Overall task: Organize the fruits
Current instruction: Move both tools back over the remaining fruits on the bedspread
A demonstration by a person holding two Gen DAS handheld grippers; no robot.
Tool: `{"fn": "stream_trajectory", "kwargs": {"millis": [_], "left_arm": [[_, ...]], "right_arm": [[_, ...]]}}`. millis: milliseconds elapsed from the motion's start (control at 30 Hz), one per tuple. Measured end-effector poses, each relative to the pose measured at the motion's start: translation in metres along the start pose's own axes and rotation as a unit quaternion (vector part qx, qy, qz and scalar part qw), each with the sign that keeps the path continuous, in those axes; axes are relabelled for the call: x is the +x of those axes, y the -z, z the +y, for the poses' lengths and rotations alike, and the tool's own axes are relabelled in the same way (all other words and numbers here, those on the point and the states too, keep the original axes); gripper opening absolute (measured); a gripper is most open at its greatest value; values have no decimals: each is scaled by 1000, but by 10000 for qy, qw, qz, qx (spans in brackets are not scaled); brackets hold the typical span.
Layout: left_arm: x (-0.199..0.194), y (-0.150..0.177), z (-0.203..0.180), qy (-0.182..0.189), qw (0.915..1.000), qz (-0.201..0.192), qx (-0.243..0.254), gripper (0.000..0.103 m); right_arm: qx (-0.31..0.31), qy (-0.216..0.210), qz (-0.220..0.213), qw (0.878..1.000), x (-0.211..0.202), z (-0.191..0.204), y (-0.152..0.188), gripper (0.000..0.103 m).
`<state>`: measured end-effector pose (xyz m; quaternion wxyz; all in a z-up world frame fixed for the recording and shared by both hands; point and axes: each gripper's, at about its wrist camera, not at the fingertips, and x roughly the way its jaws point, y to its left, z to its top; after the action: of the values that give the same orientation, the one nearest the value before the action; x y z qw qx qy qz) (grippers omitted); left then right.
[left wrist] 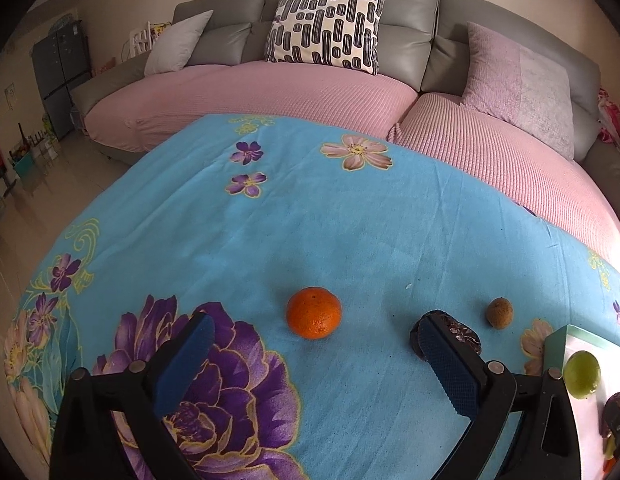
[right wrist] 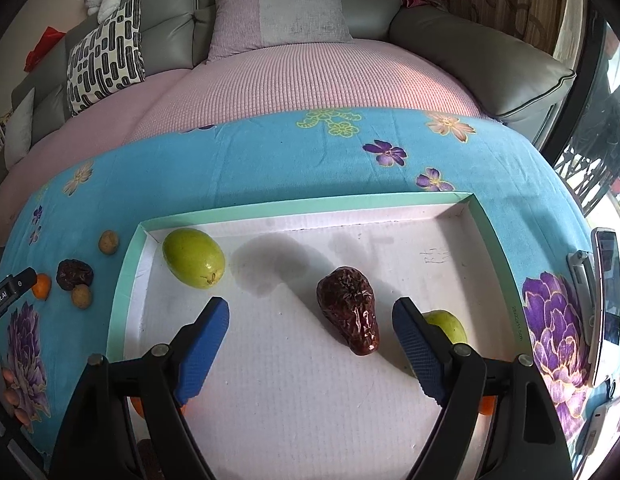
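Note:
An orange (left wrist: 314, 312) lies on the blue flowered cloth (left wrist: 270, 208), just ahead of my left gripper (left wrist: 316, 320), which is open wide and empty. A dark dried date (left wrist: 464, 332) shows behind its right finger, with a small brown fruit (left wrist: 499, 311) beyond. My right gripper (right wrist: 312, 305) hangs open over the white tray (right wrist: 310, 204) with nothing between its pads. A wrinkled dark red date (right wrist: 348, 314) lies on the tray just ahead, nearer the right finger. One green fruit (right wrist: 194, 258) sits in the tray's far left corner; another (right wrist: 446, 324) is half hidden behind the right finger.
Left of the tray lie two small brown fruits (right wrist: 108, 242), a dark date (right wrist: 74, 274) and the orange (right wrist: 42, 286). A phone (right wrist: 606, 304) leans at the right edge. The tray corner (left wrist: 554, 344) shows at the lower right in the left wrist view. A pink-covered sofa (left wrist: 270, 92) runs behind.

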<state>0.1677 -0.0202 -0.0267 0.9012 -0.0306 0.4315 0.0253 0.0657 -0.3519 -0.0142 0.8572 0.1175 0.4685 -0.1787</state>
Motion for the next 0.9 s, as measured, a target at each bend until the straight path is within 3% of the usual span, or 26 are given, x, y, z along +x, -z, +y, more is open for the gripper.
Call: {"fn": "stream_trajectory", "kwargs": {"millis": [267, 467, 500, 533, 600, 900], "left_arm": [[-2, -1, -3, 226, 9997, 66, 113, 103], [1, 0, 1, 416, 9990, 133, -71, 103], [2, -1, 1, 415, 9990, 119, -83, 103], [3, -1, 2, 430, 9990, 118, -94, 103], [6, -3, 4, 467, 9987, 159, -116, 103], [14, -5, 18, 413, 9983, 364, -196, 103]], "right_arm": [[-139, -72, 1, 9999, 6, 10, -2, 85], [-60, -95, -154, 9998, 3, 12, -3, 85], [-33, -107, -172, 9998, 2, 12, -3, 86], [-24, -114, -185, 9998, 2, 12, -3, 94], [-49, -131, -218, 9997, 0, 15, -3, 101], [-236, -266, -405, 9985, -3, 28, -7, 101]]}}
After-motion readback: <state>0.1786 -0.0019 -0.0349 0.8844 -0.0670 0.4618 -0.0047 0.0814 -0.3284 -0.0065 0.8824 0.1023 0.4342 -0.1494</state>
